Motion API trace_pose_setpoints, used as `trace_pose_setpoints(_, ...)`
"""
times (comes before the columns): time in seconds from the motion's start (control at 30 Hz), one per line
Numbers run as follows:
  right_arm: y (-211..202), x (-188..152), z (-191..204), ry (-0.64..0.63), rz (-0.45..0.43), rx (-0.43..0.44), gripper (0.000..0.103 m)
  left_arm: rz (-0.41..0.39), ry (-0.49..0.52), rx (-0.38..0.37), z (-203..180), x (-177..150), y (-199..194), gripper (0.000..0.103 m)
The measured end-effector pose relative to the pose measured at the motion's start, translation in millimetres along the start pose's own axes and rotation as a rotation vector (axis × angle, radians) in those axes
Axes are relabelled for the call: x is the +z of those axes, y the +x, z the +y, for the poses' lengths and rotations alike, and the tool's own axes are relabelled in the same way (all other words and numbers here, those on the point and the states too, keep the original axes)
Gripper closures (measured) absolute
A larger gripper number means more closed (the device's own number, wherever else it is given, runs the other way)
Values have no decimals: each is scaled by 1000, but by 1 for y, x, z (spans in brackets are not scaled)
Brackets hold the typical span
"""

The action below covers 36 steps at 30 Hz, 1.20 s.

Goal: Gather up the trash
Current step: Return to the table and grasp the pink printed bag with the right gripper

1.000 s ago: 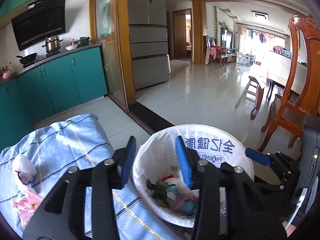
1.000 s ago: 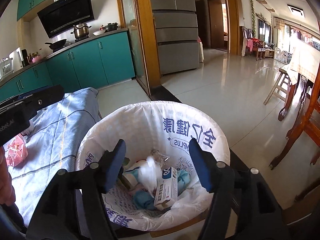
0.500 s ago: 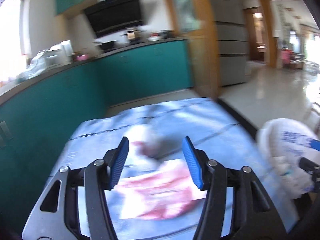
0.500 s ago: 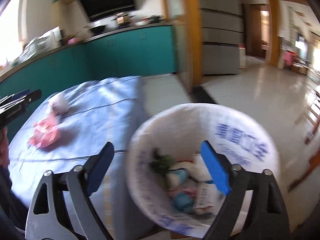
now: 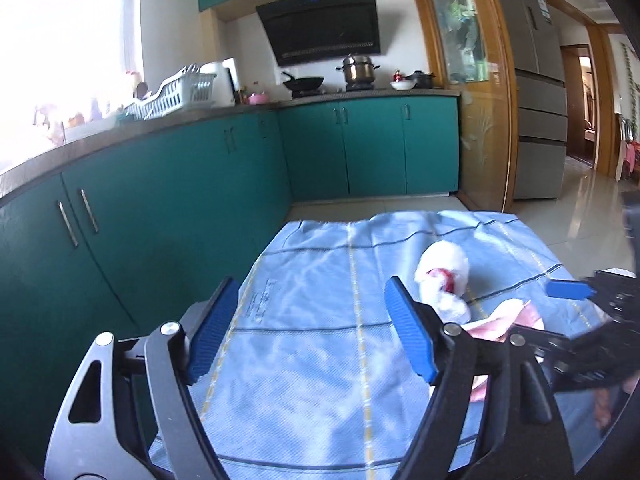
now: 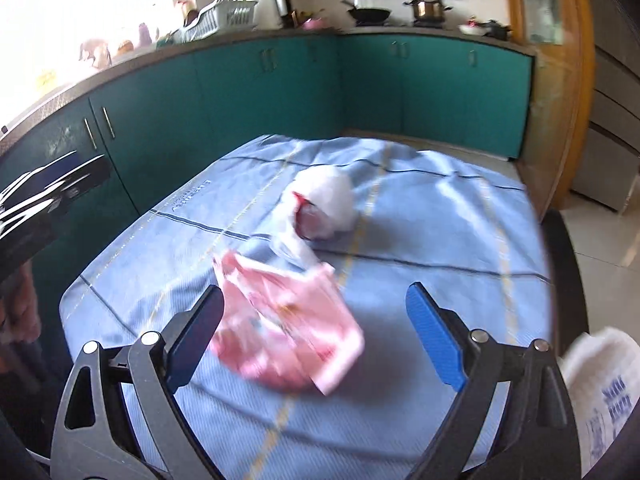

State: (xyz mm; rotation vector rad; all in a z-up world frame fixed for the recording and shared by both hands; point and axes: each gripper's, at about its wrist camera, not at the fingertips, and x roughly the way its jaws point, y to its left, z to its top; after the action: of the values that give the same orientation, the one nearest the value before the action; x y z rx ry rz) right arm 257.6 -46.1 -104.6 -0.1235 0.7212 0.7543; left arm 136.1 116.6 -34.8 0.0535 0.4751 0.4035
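One lined bin [image 6: 600, 396] (contents hidden), low right

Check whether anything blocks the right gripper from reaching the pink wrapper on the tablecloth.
Nothing visible does. The right gripper is open with the pink wrapper lying just ahead between its fingers; the white crumpled bag sits behind it on the tablecloth.

Blue print on bin liner [image 6: 608, 408] — blurred, unreadable.
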Motion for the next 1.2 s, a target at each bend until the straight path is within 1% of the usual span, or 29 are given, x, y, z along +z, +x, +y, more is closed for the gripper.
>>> trace_pose_setpoints(0.17,36,4,11,-38,43,-18,13,23,-23,22,18,-6,3,26)
trace_pose_setpoints(0.33,50,-4,22,-78,88,23,13,43,-40,32,26,-12,7,26)
trace_pose_setpoints(0.4,49,-9,28,-105,99,29,16,49,-48,27,27,-14,8,26)
trace_pose_setpoints(0.5,42,-15,37,-137,94,31,22,57,-44,18,24,-17,10,26)
trace_pose_setpoints(0.63,29,-22,46,-164,89,48,35,66,-37,4,15,-20,13,26)
trace_pose_setpoints(0.77,7,-32,55,-194,79,69,47,73,-33,-7,9,-21,16,26)
trace_pose_setpoints(0.8,3,-35,56,-203,76,67,47,75,-32,-10,9,-21,17,26)
trace_pose_setpoints(0.83,-5,-39,57,-214,72,64,58,79,-32,-13,7,-21,19,26)
trace_pose_setpoints(0.87,-9,-42,56,-216,75,67,62,85,-34,-17,6,-21,22,26)
trace_pose_setpoints(0.97,-25,-57,43,-196,75,42,62,113,-48,-45,0,-23,33,26)
trace_pose_setpoints(1.03,-31,-70,27,-160,87,-6,62,135,-59,-73,-6,-23,42,25)
trace_pose_setpoints(1.13,-34,-78,6,-99,97,-56,61,162,-79,-114,-17,-21,57,22)
trace_pose_setpoints(1.2,-37,-78,-4,-65,86,-68,53,175,-104,-143,-26,-17,69,19)
